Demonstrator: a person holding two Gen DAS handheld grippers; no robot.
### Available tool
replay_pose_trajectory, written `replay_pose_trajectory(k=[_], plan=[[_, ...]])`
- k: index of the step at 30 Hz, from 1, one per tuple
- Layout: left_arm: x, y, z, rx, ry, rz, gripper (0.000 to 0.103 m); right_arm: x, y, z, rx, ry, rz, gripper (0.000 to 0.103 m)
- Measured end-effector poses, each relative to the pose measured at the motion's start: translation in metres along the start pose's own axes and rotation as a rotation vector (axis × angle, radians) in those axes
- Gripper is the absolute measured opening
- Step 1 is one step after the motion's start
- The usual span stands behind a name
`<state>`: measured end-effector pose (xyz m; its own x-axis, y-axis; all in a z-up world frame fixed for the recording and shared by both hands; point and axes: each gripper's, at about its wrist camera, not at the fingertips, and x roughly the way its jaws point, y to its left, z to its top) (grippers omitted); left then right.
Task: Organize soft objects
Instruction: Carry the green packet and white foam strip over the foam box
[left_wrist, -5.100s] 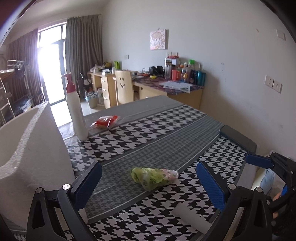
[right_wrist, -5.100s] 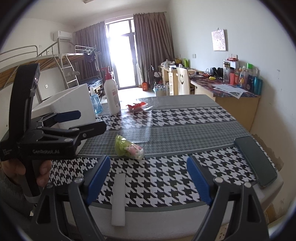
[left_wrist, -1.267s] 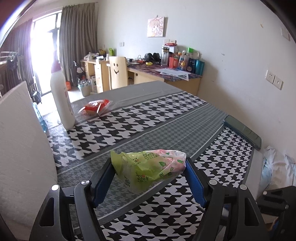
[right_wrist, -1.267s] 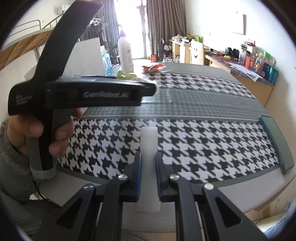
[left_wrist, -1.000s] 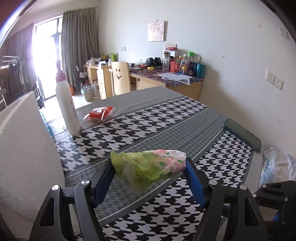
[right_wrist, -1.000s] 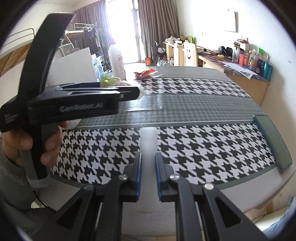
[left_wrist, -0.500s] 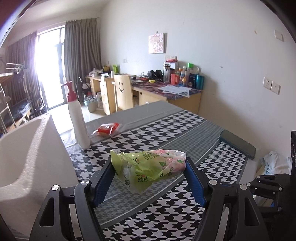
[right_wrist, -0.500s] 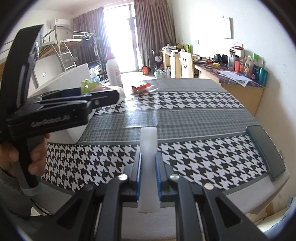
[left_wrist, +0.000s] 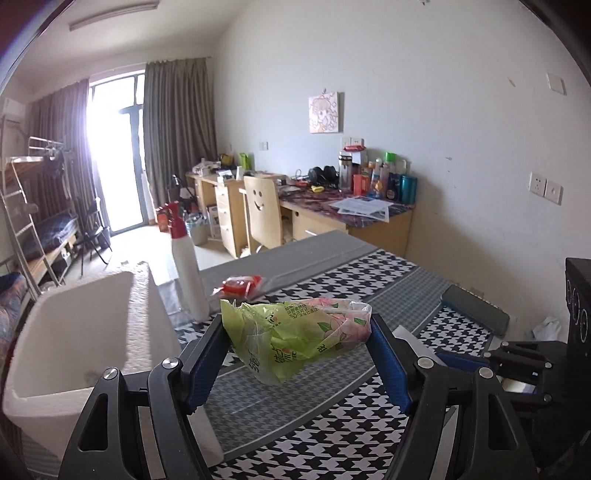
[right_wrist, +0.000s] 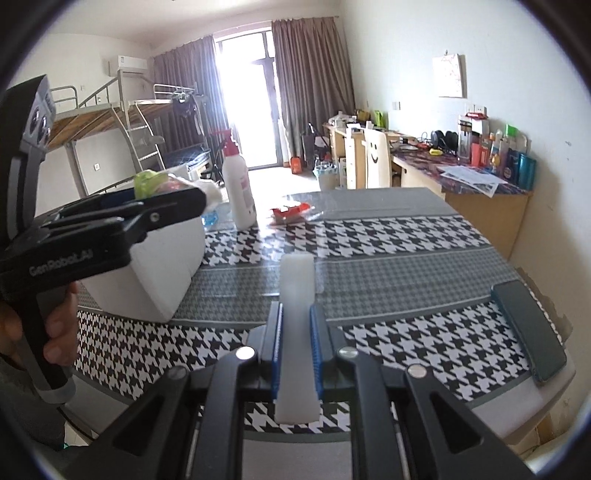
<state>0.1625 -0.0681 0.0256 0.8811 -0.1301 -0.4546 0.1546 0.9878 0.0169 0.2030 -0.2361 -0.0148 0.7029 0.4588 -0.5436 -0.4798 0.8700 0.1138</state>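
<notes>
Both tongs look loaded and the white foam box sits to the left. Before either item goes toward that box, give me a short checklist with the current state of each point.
1. Left tongs gripping the green snack bag: ok, both blue pads press its ends and it is clear of the table.
2. Right tongs gripping the white foam strip: ok, shut on it, strip sticking out both ends.
3. White foam box open at the top: ok.
4. Box interior free: cannot tell, its floor is mostly hidden.
5. Path from the bag to the box: ok, only the white bottle stands behind it.
6. Bag firmly held: cannot tell, loose plastic hangs below the pads.
</notes>
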Motion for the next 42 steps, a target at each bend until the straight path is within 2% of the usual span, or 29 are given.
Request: replay_pose_trajectory(k=[18,42], plan=[[-0.026,0.017,0.022,-0.017,-0.094,0.05,0.075,-0.007,0.011,0.024,-0.028,-0.085,0.02,0.017],[-0.037,0.061,0.034,-0.079,-0.147,0.209,0.075,0.004,0.048,0.069,-0.093,-0.168,0.129,0.017]])
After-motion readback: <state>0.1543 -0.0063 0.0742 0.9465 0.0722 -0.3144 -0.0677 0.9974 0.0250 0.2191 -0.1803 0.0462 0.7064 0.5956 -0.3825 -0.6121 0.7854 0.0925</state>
